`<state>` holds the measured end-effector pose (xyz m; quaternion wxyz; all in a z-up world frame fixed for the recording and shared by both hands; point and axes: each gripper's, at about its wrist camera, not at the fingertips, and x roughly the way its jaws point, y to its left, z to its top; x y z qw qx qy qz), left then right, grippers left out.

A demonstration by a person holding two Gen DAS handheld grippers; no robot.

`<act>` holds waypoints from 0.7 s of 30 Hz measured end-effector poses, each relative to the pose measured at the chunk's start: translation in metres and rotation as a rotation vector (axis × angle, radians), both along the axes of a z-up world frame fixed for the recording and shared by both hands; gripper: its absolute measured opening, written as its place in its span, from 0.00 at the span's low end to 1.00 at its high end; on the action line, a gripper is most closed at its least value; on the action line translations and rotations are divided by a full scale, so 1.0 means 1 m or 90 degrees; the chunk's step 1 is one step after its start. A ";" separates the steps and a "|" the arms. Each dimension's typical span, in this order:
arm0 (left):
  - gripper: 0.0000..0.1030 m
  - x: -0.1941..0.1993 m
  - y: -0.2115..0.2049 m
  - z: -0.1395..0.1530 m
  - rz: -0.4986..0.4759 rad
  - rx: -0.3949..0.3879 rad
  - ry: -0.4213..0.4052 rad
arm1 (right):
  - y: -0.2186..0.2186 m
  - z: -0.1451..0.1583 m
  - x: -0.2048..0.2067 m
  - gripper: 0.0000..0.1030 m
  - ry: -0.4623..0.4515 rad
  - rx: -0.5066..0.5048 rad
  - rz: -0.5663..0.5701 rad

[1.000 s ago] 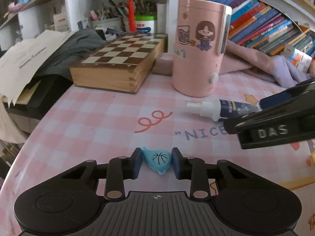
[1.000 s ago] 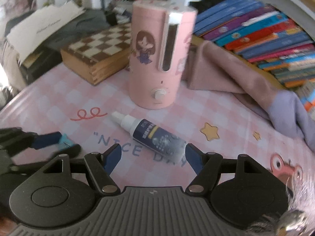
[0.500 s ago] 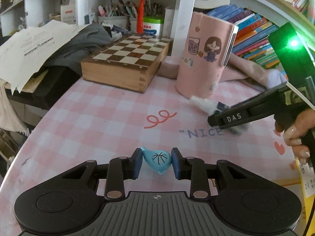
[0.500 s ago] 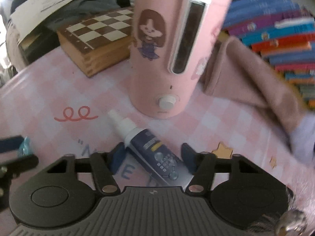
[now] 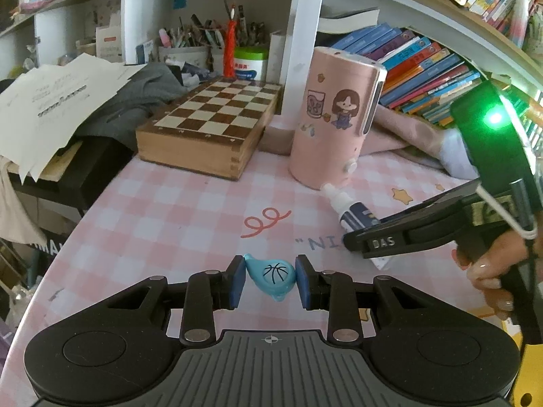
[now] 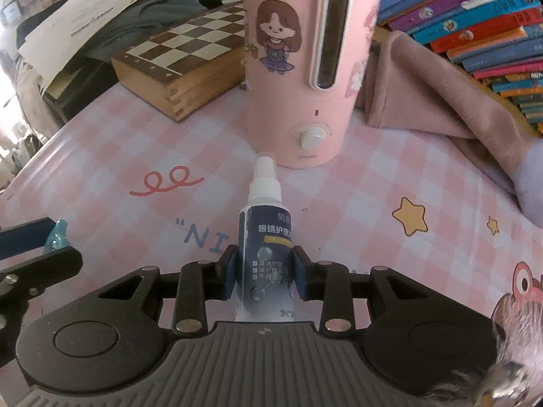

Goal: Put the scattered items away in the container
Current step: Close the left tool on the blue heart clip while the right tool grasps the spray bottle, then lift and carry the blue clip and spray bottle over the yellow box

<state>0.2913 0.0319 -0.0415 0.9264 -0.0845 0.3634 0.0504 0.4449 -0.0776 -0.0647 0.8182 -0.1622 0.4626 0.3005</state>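
While the left hand-held gripper [image 5: 270,278] pinches a small light-blue teardrop charm [image 5: 270,275] printed with a basketball and holds it above the bench [image 5: 169,210], the right hand-held gripper [image 6: 265,273] has just been closing and its blue pads now press both sides of a dark-blue spray bottle [image 6: 266,247]. The bottle's white nozzle points away toward a tall pink humidifier [image 6: 305,68] standing just beyond it, with a cartoon-girl sticker on its side. In the left wrist view the right hand-held gripper reaches in from the right, a hand [image 5: 492,264] around its handle. A wooden chessboard box [image 5: 210,129] sits on the far left of the pink checked bench cover, next to the humidifier. A pink cloth [image 6: 441,101] lies to the right, in front of a row of books [image 6: 475,27].
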 end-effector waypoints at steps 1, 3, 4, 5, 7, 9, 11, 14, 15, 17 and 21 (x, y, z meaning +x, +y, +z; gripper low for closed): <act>0.29 -0.001 -0.002 0.002 -0.003 0.000 -0.002 | 0.001 -0.001 0.002 0.31 0.000 0.000 -0.001; 0.29 -0.004 -0.006 0.006 -0.012 0.003 -0.005 | 0.001 -0.002 0.002 0.30 0.003 0.002 -0.004; 0.29 -0.005 -0.008 0.009 -0.017 0.006 -0.006 | -0.001 -0.001 0.002 0.30 0.007 0.003 -0.011; 0.29 -0.007 -0.010 0.011 -0.022 0.008 -0.008 | -0.002 -0.001 0.001 0.30 0.014 0.005 -0.025; 0.29 -0.011 -0.013 0.015 -0.028 0.011 -0.011 | -0.009 0.002 -0.006 0.30 0.021 0.017 -0.044; 0.29 -0.016 -0.016 0.019 -0.032 0.011 -0.014 | -0.015 0.007 -0.015 0.30 0.020 0.025 -0.048; 0.29 -0.022 -0.018 0.022 -0.036 0.008 -0.016 | -0.021 0.012 -0.024 0.30 0.022 0.035 -0.051; 0.29 -0.032 -0.023 0.026 -0.043 0.001 -0.018 | -0.027 0.021 -0.040 0.30 0.015 0.051 -0.054; 0.29 -0.035 -0.024 0.028 -0.046 0.001 -0.020 | -0.030 0.025 -0.045 0.30 0.015 0.059 -0.056; 0.29 -0.043 -0.027 0.033 -0.054 0.002 -0.025 | -0.033 0.032 -0.055 0.30 0.014 0.073 -0.059; 0.29 -0.058 -0.029 0.044 -0.056 -0.005 -0.037 | -0.043 0.047 -0.076 0.30 0.006 0.100 -0.068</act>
